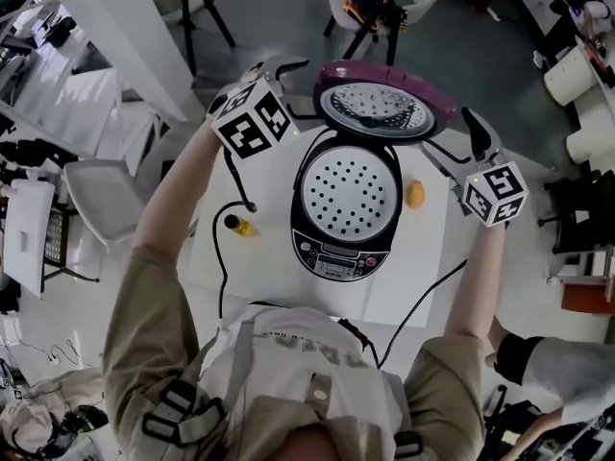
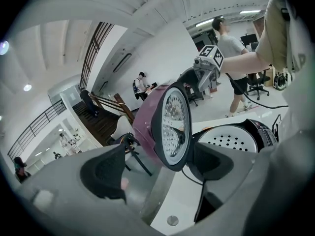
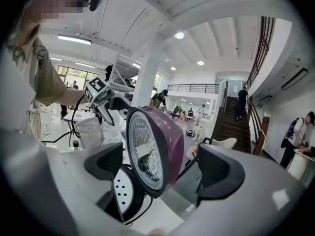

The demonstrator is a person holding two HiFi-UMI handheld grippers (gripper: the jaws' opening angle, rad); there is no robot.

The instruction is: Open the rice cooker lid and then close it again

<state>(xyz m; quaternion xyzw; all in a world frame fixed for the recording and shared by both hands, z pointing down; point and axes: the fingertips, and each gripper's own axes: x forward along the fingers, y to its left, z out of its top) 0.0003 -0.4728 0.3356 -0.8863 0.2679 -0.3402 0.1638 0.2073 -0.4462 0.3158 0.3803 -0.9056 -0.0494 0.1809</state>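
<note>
The lid point(image 1: 384, 104) stands upright; left gripper point(image 1: 279, 70) and right gripper point(image 1: 459, 147) are wide open, holding nothing. Better push its rim down evenly with the 2

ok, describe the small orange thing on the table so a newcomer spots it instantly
On the white table stands the rice cooker, its purple lid raised. Right of the cooker in the head view lies a small rounded orange object, alone on bare tabletop. The other small item, a dark-capped yellow bottle, sits on the cooker's left by the black cable.
</note>
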